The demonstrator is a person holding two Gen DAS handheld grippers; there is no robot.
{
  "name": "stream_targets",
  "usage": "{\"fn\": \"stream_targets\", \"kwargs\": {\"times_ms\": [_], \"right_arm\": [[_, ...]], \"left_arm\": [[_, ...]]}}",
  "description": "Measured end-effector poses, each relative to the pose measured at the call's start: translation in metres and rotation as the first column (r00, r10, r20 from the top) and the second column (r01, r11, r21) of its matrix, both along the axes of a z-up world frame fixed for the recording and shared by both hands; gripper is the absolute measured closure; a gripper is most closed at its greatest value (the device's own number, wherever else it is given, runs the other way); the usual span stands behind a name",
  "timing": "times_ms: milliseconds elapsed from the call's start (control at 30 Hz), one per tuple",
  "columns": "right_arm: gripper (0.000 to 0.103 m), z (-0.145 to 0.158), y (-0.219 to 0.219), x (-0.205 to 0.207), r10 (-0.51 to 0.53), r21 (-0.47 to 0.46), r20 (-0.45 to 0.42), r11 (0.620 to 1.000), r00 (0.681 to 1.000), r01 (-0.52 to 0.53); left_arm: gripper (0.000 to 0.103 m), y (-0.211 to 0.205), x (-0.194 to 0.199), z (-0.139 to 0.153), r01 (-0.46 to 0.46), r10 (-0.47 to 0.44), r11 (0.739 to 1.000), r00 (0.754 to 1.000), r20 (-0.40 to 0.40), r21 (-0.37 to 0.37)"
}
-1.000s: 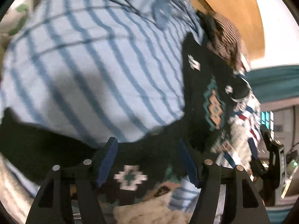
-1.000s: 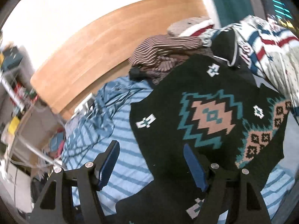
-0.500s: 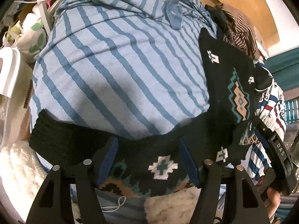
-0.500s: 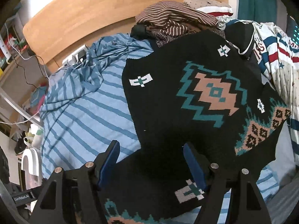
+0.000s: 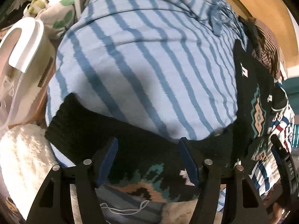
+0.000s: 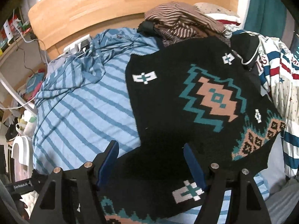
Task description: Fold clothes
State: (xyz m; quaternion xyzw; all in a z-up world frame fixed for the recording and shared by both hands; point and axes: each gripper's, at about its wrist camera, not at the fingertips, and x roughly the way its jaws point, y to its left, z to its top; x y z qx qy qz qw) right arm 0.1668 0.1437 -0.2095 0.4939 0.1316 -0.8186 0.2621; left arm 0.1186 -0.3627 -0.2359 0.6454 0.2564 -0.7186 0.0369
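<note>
A black knit sweater (image 6: pixel 186 115) with teal, tan and white patterns lies spread on a bed with a light blue striped cover (image 6: pixel 84 112). In the left wrist view its sleeve (image 5: pixel 104 130) stretches left across the cover (image 5: pixel 145 71). My left gripper (image 5: pixel 148 145) is open, jaws wide, just above the sleeve, holding nothing. My right gripper (image 6: pixel 150 149) is open over the sweater's lower body, empty. The left gripper's body also shows in the right wrist view (image 6: pixel 22 184), and the right gripper's body in the left wrist view (image 5: pixel 286 168).
A pile of clothes (image 6: pixel 179 20) sits by the wooden headboard (image 6: pixel 112 1). A red, white and blue patterned garment (image 6: pixel 280 78) lies to the right. A white fluffy blanket (image 5: pixel 20 164) and a white appliance (image 5: pixel 24 43) are at the bed's left edge.
Both grippers have stayed open. The left view has slid left along the sleeve, showing more of the bed's left edge. The right gripper has drawn slightly closer to the sweater.
</note>
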Motion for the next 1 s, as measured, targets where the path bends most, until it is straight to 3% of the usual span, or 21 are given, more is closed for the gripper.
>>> {"fn": "stream_targets", "kwargs": {"times_ms": [167, 400, 533, 767, 867, 967, 1000], "right_arm": [[0.027, -0.008, -0.011, 0.004, 0.026, -0.003, 0.031, 1.000, 0.999, -0.026], [0.026, -0.008, -0.059, 0.021, 0.218, -0.106, 0.077, 0.972, 0.973, -0.209], [0.026, -0.016, -0.079, 0.038, 0.280, -0.023, 0.059, 0.960, 0.958, -0.279], [0.025, -0.018, -0.081, 0.044, 0.311, -0.018, 0.080, 0.950, 0.947, -0.310], [0.024, -0.018, -0.081, 0.043, 0.311, -0.030, 0.089, 0.950, 0.946, -0.310], [0.024, -0.020, -0.081, 0.042, 0.308, -0.021, 0.094, 0.951, 0.947, -0.308], [0.024, -0.021, -0.081, 0.042, 0.309, -0.021, 0.100, 0.951, 0.946, -0.308]], "left_arm": [[0.035, -0.027, 0.004, -0.006, -0.070, 0.070, 0.997, 0.997, 0.020, 0.019], [0.035, -0.051, 0.006, -0.006, -0.116, 0.115, 0.992, 0.993, 0.016, 0.055], [0.035, -0.065, 0.005, -0.001, -0.152, 0.152, 0.988, 0.988, 0.019, -0.010], [0.031, -0.085, 0.009, -0.014, -0.202, 0.223, 0.960, 0.971, 0.091, -0.195], [0.028, -0.085, 0.013, -0.032, -0.209, 0.226, 0.969, 0.967, 0.121, -0.132], [0.028, -0.084, 0.013, -0.030, -0.203, 0.216, 0.972, 0.969, 0.118, -0.117], [0.034, -0.084, 0.013, -0.029, -0.200, 0.213, 0.974, 0.970, 0.120, -0.109]]}}
